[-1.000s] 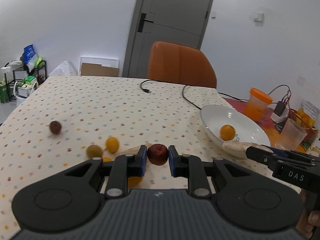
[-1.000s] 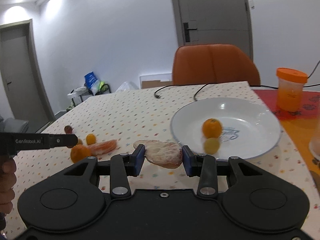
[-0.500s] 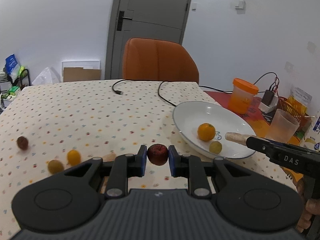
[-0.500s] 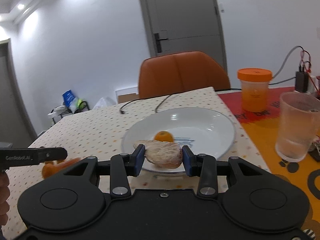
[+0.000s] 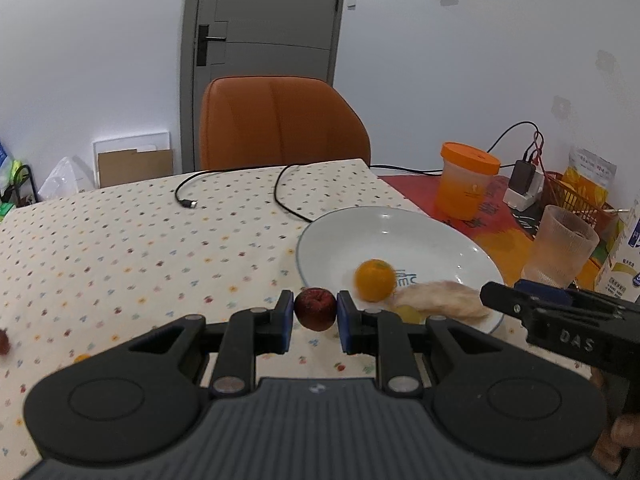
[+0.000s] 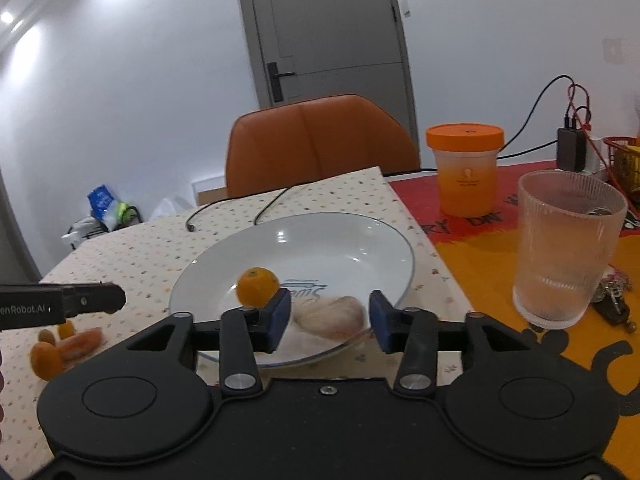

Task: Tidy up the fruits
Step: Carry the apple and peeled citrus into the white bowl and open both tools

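Observation:
My left gripper is shut on a small dark red fruit and holds it just left of the white plate. In the plate lie an orange, a peeled pale citrus and a small yellow-green fruit. My right gripper is open over the plate's near rim; the peeled citrus lies between its fingers, released. The orange sits beside the left finger. Several small orange fruits and a peel lie on the tablecloth at left.
A ribbed glass and keys stand right of the plate. An orange-lidded jar, a charger and a red basket are behind. A black cable crosses the dotted cloth. An orange chair stands at the far edge.
My right gripper moved over the plate and opened, letting the peeled citrus drop into it. My left gripper carried the red fruit rightward toward the plate.

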The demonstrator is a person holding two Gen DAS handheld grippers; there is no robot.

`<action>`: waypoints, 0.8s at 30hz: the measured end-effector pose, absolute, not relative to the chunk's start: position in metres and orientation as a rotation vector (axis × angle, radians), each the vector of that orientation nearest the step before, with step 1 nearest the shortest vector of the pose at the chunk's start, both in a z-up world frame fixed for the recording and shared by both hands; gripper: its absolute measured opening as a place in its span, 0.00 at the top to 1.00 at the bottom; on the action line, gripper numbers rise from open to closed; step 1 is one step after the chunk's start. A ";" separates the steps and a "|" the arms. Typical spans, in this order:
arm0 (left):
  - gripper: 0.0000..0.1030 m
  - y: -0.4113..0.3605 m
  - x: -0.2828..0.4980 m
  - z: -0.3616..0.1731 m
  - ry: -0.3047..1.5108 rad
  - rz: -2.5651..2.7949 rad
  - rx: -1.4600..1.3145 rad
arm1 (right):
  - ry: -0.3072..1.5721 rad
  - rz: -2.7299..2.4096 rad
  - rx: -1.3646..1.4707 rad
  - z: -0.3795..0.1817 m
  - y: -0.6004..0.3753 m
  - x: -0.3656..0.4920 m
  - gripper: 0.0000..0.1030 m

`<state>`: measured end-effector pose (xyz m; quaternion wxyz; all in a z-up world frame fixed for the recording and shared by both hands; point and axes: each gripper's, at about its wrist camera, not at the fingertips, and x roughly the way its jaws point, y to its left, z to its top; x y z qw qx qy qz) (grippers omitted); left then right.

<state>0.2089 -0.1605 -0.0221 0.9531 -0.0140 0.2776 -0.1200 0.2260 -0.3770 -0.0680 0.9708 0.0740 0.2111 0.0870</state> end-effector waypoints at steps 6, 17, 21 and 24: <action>0.79 -0.175 0.217 -0.021 0.567 -0.260 -0.002 | 0.412 0.206 0.196 -0.070 -0.387 0.215 0.49; 0.63 -0.179 0.216 -0.014 0.538 -0.250 -0.026 | 0.409 0.208 0.237 -0.072 -0.396 0.211 0.48; 0.48 -0.167 0.213 -0.017 0.565 -0.211 -0.028 | 0.410 0.228 0.249 -0.071 -0.395 0.208 0.47; 0.36 -0.155 0.207 -0.017 0.567 -0.180 -0.040 | 0.406 0.233 0.242 -0.070 -0.391 0.205 0.43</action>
